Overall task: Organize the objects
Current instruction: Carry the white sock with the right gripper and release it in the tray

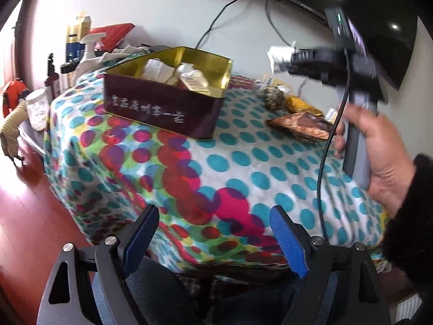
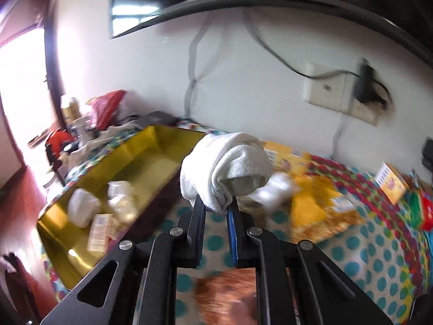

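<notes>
A dark red tin box (image 1: 162, 108) with a gold inside (image 2: 151, 157) stands open on the dotted cloth and holds several white packets and a small carton (image 2: 101, 233). My right gripper (image 2: 216, 205) is shut on a rolled white cloth (image 2: 227, 162) and holds it in the air just right of the box. In the left wrist view the right gripper (image 1: 284, 59) is seen from the side, above the table's right part, with the white cloth at its tip. My left gripper (image 1: 213, 222) is open and empty, low at the table's near edge.
A brown packet (image 1: 300, 127), a round woven ball (image 1: 274, 97) and yellow packets (image 2: 316, 205) lie right of the box. An orange carton (image 2: 392, 181) lies far right. Bottles and a spray bottle (image 1: 89, 46) crowd the far left. A wall socket (image 2: 327, 86) with cables is behind.
</notes>
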Motion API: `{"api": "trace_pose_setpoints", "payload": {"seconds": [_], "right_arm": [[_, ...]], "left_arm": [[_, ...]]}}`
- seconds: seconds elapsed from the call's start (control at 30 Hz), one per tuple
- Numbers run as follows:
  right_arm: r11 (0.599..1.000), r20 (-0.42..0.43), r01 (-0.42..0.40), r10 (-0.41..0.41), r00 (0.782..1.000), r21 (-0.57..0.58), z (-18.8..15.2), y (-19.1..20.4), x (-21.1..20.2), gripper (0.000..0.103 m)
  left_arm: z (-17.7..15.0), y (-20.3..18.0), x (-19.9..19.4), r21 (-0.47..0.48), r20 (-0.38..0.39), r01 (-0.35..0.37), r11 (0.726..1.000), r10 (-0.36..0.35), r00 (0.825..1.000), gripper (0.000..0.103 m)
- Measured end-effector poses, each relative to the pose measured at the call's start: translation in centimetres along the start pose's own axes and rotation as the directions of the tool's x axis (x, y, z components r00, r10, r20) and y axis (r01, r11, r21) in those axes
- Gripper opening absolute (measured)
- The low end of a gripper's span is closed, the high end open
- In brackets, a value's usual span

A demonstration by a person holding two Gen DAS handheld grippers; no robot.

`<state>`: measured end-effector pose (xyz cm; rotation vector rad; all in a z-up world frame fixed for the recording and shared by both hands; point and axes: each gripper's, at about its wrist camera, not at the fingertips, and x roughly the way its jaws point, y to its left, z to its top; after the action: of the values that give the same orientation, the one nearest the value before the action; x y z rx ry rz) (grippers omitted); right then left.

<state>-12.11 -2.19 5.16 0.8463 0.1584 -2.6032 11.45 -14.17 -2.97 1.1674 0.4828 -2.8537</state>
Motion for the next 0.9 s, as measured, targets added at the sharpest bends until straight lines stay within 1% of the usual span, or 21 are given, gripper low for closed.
{"api": "trace_pose_setpoints", "payload": {"seconds": [0.1,0.2,0.27,0.37,0.47,0.6,0.9], "right_arm": [[0.996,-0.005,-0.046,0.046,0.999,-0.073,1.0,3.4,0.6,0.014],[0.991,-0.021,-0.086,0.084,0.996,-0.101,1.5,6.1,1.7,0.014],[0.988,-0.033,-0.098,0.095,0.995,-0.123,1.6,7.5,2.6,0.014],[0.978,-0.053,-0.111,0.103,0.993,-0.175,1.5,9.4,3.9,0.014],[0.973,-0.068,-0.127,0.116,0.991,-0.192,1.5,10.1,4.8,0.014],[0.972,-0.082,-0.139,0.125,0.989,-0.188,1.3,10.1,5.7,0.014],[0.967,-0.086,-0.152,0.137,0.987,-0.205,1.6,11.1,6.4,0.014]], "left_arm": [[0.0,0.2,0.0,0.007,0.005,-0.040,0.999,0.040,0.999,0.086],[-0.1,0.4,0.5,0.017,-0.012,-0.076,0.997,0.076,0.997,0.086],[-0.2,0.6,0.7,0.012,-0.027,-0.086,0.996,0.086,0.996,0.086],[-0.1,0.7,0.6,0.017,-0.015,-0.095,0.995,0.095,0.995,0.086],[0.1,0.9,0.5,0.013,-0.005,-0.095,0.995,0.095,0.995,0.086],[0.2,1.1,0.8,0.008,-0.016,-0.100,0.995,0.100,0.995,0.086],[0.3,1.2,0.8,0.015,-0.022,-0.112,0.994,0.113,0.993,0.086]]}}
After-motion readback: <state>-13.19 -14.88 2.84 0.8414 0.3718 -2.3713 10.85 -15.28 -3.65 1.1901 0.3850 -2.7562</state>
